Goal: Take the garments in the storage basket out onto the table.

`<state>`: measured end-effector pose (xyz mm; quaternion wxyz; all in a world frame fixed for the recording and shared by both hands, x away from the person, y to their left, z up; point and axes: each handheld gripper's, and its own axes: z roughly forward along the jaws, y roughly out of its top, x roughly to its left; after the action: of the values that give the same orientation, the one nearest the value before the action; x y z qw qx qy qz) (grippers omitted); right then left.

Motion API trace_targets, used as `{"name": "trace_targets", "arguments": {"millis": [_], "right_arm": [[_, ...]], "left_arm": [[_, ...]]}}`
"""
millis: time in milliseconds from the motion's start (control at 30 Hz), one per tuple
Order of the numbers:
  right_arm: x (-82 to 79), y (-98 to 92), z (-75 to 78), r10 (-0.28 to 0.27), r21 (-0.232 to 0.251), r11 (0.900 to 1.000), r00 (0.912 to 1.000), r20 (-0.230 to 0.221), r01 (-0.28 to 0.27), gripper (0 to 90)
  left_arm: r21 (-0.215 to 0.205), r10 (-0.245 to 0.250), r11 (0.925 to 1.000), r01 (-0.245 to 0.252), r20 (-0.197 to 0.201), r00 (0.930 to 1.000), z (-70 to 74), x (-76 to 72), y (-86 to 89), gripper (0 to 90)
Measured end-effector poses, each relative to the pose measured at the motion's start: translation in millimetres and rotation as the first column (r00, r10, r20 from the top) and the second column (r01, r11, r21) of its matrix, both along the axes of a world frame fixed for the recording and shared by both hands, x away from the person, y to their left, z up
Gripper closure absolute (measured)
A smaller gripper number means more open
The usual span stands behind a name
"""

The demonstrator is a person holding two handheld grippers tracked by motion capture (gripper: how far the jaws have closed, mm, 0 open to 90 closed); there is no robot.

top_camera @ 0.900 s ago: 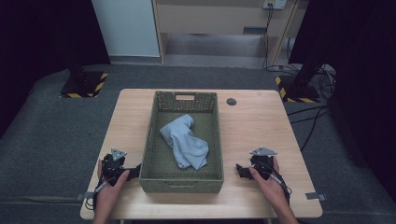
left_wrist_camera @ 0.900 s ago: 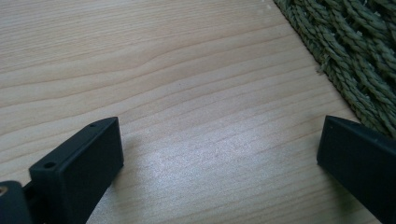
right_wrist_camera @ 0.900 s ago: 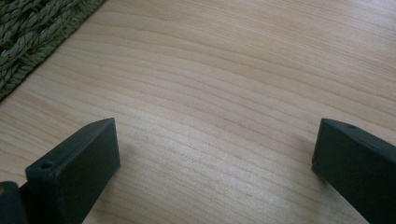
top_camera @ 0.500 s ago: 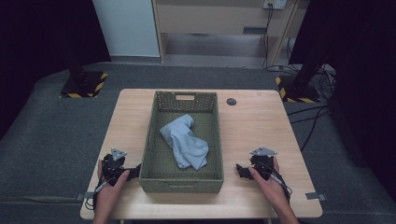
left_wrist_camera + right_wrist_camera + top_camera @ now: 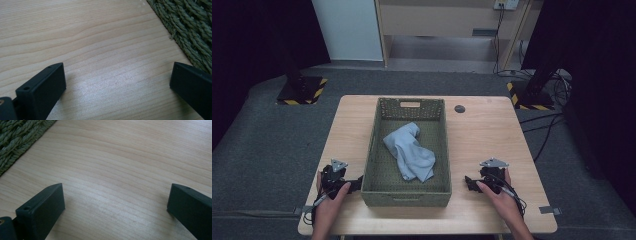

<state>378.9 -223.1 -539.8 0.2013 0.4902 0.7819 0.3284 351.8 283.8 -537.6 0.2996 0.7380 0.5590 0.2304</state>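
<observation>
Wooden table is carrying one woven basket, with one pale blue cloth lying crumpled inside it, as a person is resting two grippers on the tabletop either side.

One table, one green basket, one cloth, two grippers and one small dark disc near the far edge are showing; the left gripper is sitting just beside the basket's near left corner and the right gripper near its right wall, each with jaws standing wide apart over bare wood and gripping nothing. Nothing is differing from the frames under a second earlier: hands, basket and cloth are staying put. Grey carpet is surrounding the table, with dark curtains, two hazard-striped stand bases and a pale cabinet beyond.
</observation>
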Motion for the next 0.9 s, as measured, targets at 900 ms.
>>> {"name": "trace_targets", "arguments": {"millis": [900], "right_arm": [[-28.2, 12.2, 24.7, 0.084, -0.005, 0.996, 0.9959, 0.035, -0.084, 4.0]], "left_arm": [[0.0, 0.0, 1.0, 0.0, 0.0, 1.0, 0.0, 0.0, 0.0, 0.0]]}}
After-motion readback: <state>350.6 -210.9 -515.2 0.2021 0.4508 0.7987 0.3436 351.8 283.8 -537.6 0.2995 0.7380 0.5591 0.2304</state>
